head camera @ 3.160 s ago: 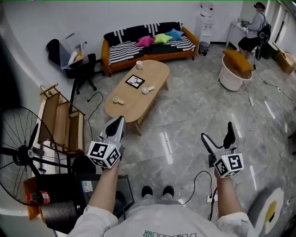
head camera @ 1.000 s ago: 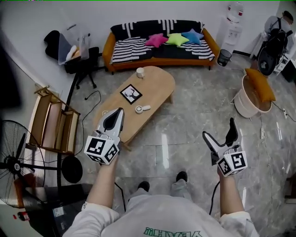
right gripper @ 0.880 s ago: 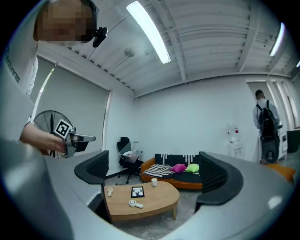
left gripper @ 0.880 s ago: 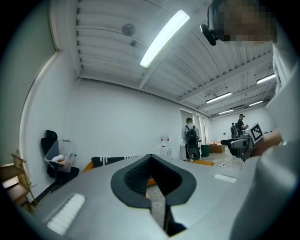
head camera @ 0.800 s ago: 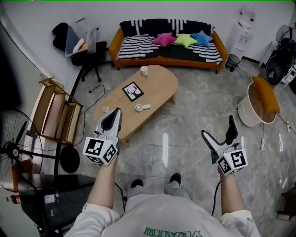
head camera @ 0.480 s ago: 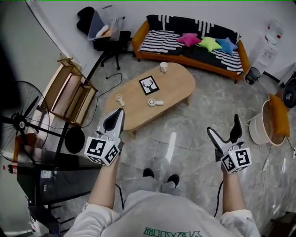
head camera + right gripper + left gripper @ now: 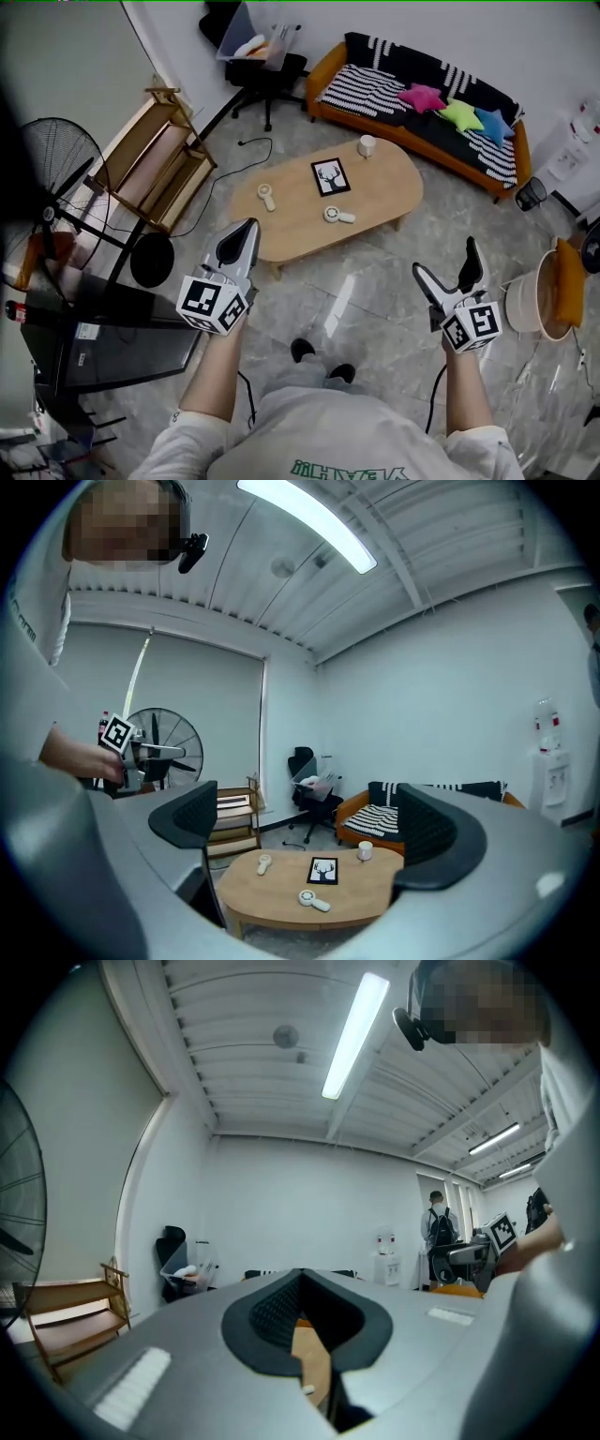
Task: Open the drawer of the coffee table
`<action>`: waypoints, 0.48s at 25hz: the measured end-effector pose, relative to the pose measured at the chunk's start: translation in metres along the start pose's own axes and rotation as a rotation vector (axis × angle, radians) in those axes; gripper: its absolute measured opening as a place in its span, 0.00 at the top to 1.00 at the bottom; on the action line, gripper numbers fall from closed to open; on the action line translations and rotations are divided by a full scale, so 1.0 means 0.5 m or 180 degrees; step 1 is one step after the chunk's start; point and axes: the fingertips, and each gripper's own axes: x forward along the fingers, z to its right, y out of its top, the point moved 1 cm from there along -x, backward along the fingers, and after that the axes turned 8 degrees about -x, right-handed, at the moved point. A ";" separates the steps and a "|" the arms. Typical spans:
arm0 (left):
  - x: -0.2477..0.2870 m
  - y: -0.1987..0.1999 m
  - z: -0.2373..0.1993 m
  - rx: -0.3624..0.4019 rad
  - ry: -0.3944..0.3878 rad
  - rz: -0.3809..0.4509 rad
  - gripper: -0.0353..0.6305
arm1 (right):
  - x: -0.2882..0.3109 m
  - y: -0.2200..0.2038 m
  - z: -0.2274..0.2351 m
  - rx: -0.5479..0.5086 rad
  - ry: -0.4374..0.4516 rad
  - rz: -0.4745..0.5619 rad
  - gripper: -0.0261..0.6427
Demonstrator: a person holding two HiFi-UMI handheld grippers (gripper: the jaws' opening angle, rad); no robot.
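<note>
The oval wooden coffee table (image 7: 319, 202) stands on the grey floor ahead of me, well beyond both grippers. On it lie a framed deer picture (image 7: 329, 176), a white mug (image 7: 367, 145) and two small white hand fans (image 7: 339, 216). No drawer front shows on the table from here. My left gripper (image 7: 246, 232) is held in the air, shut and holding nothing. My right gripper (image 7: 446, 261) is open and empty. In the right gripper view the table (image 7: 281, 894) sits between the spread fingers (image 7: 184, 821). In the left gripper view the shut gripper (image 7: 302, 1285) hides almost everything.
An orange sofa (image 7: 427, 150) with striped covers and coloured cushions stands behind the table. A wooden rack (image 7: 155, 159), a standing fan (image 7: 56, 164) and a black cabinet (image 7: 108, 328) are on my left. An office chair (image 7: 262, 61) is at the back, a white basket (image 7: 534, 300) on the right.
My viewpoint has shifted left and swung right round the room, so the table now lies with its long side across my view. Both grippers keep their pose, left shut, right open.
</note>
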 end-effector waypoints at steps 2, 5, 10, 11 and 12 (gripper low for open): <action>-0.001 -0.002 -0.033 -0.0014 0.0028 0.0000 0.95 | 0.040 0.001 -0.020 -0.0031 0.0063 -0.0033 0.08; -0.005 -0.003 -0.076 -0.0045 0.0080 -0.0009 0.95 | 0.088 0.002 -0.044 -0.0037 0.0134 -0.0067 0.08; -0.013 -0.020 -0.126 -0.0081 0.0215 -0.0027 0.95 | 0.151 -0.015 -0.071 -0.0022 0.0285 -0.0111 0.08; -0.014 -0.025 -0.131 -0.0086 0.0246 -0.0035 0.95 | 0.164 -0.021 -0.074 -0.0025 0.0328 -0.0121 0.08; -0.014 -0.030 -0.135 -0.0087 0.0280 -0.0045 0.95 | 0.177 -0.027 -0.075 -0.0017 0.0371 -0.0129 0.08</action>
